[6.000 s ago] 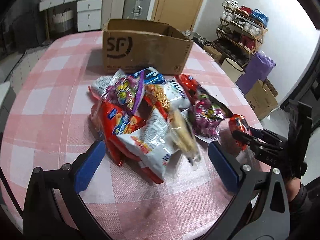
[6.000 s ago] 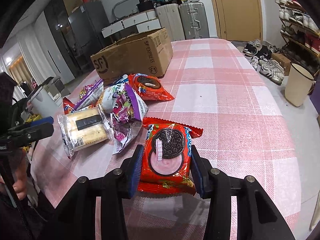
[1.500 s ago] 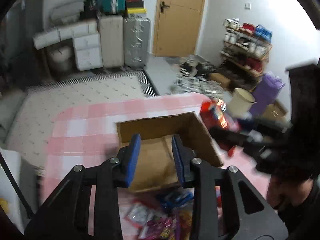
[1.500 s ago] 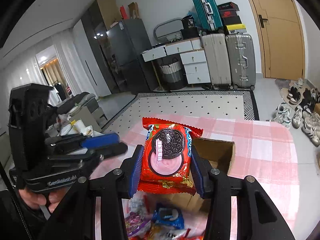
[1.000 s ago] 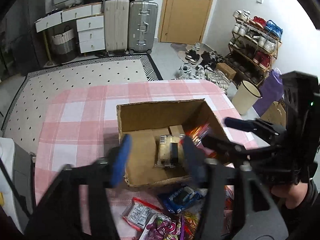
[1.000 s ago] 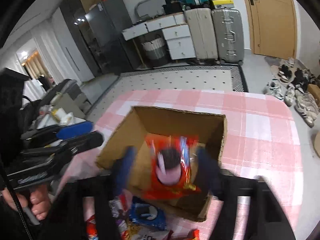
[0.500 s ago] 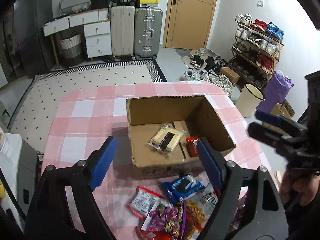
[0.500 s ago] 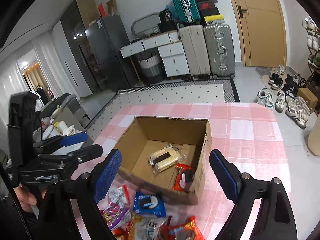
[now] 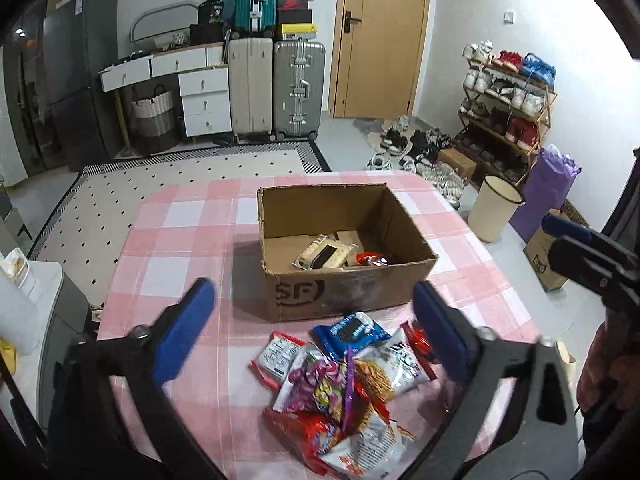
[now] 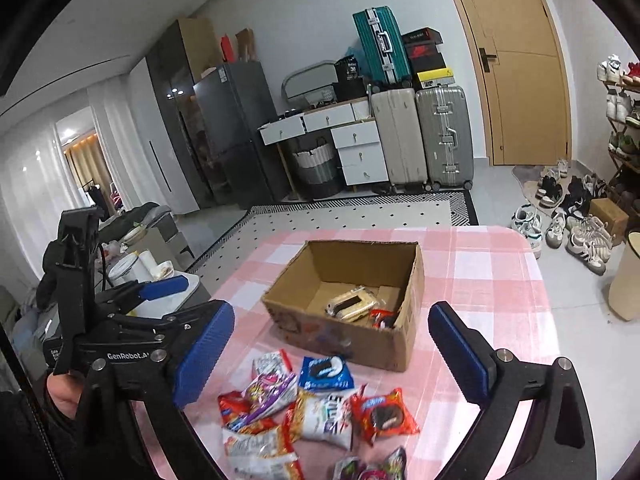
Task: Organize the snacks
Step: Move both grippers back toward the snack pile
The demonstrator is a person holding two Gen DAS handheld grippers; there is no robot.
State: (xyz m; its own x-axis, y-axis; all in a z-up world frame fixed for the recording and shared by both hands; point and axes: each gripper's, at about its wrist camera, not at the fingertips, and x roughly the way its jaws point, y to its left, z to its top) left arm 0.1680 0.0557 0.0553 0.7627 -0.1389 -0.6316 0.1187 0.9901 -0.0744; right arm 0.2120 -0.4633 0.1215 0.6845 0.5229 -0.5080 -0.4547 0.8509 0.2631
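Both tools hang spread wide and empty above a pink-checked table (image 9: 192,216): the left gripper (image 9: 316,328) and the right gripper (image 10: 332,356) each show blue ribbed pads (image 10: 204,356) with nothing between them. Directly below and ahead of both sets of fingers lies the heap of snack packets (image 9: 344,392), crinkled glossy foil pouches overlapping at odd angles. Nearest the right tool is a red cookie packet (image 10: 384,414), lying flat on the heap's right edge with its long axis running roughly near to far; that hand looks better placed to take it. A blue cookie packet (image 10: 326,372) rests just short of the cardboard box (image 9: 344,296), a stiff, open-topped carton beyond the pile. Inside it already lie a clear-wrapped biscuit pack (image 9: 326,256) and a red packet (image 9: 372,258) at the right.
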